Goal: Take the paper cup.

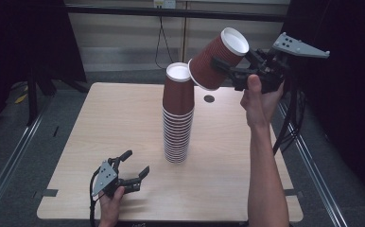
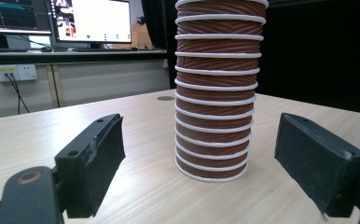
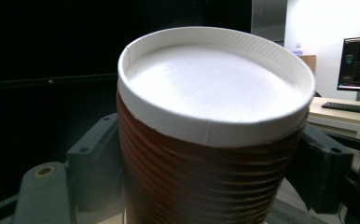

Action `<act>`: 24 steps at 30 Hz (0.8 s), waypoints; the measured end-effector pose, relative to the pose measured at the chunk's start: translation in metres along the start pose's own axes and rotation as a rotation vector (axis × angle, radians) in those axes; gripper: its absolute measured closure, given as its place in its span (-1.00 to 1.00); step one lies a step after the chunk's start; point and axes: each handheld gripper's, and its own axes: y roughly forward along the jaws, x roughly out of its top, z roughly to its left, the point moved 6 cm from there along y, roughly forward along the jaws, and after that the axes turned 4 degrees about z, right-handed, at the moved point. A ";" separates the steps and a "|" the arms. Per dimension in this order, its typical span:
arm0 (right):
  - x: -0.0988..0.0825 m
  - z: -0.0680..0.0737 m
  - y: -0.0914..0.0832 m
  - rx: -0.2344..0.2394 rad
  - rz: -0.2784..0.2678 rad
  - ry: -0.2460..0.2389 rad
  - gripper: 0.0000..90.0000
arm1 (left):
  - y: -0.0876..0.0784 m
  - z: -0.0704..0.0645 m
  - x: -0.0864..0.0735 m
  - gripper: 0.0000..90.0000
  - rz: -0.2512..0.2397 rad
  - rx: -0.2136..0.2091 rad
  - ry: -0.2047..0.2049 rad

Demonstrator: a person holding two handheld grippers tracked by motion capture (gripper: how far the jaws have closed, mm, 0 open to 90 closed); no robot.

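Standing near the middle of a pale wood-grain table (image 1: 124,123), a stack (image 1: 177,118) of brown ribbed paper cups, upside down, serves as the landmark. Just above and right of its top, the right tool (image 1: 228,66) is clamped on a single cup (image 1: 217,59), tilted with its white base up and away from the stack; in the right gripper view the black jaws press on both sides of this cup (image 3: 206,140). In front and left of the stack, low at the table's near edge, the left tool (image 1: 135,163) stands released, jaws apart, nothing between them. A small dark disc (image 1: 209,99) sits in the table beyond the stack. Behind it run a beige wall and a hanging cable (image 1: 160,42); monitors (image 2: 94,21) show in the left gripper view. Grey floor and dark curtains flank the table.
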 end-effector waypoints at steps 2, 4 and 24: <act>0.000 -0.002 -0.003 -0.009 -0.001 0.002 -0.54 | 0.000 0.000 0.000 -0.65 0.000 0.000 0.000; -0.001 -0.003 -0.005 -0.015 0.000 0.002 -0.54 | 0.000 0.000 0.000 -0.65 0.000 0.000 0.000; -0.026 -0.016 -0.022 -0.075 0.058 0.007 -0.54 | 0.000 0.000 0.000 -0.65 0.000 0.000 -0.001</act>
